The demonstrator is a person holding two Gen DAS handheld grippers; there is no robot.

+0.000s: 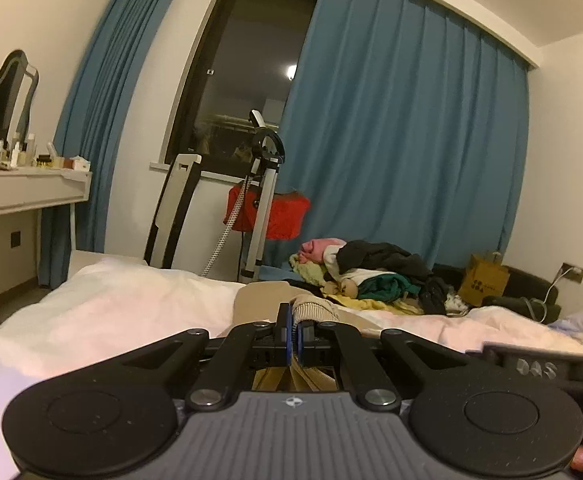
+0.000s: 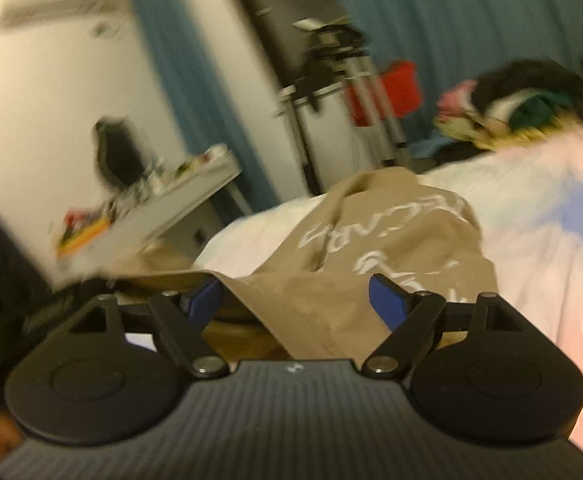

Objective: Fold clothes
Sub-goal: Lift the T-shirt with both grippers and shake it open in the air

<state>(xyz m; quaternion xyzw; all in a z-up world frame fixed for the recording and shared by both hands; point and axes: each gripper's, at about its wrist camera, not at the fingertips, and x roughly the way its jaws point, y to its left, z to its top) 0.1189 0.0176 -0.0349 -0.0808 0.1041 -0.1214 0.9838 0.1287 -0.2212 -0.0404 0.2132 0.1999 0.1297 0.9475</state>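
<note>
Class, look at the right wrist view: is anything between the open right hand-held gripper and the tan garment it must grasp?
Nothing visible. The right hand-held gripper is open, and the tan garment's edge already lies between its blue fingers on the bed.

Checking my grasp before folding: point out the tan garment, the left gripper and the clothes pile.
tan garment [image 2: 375,248], right wrist view, on its printed front.
left gripper [image 1: 294,334], left wrist view, between the closed blue pads.
clothes pile [image 1: 383,276], left wrist view, on the dark top layer.
</note>
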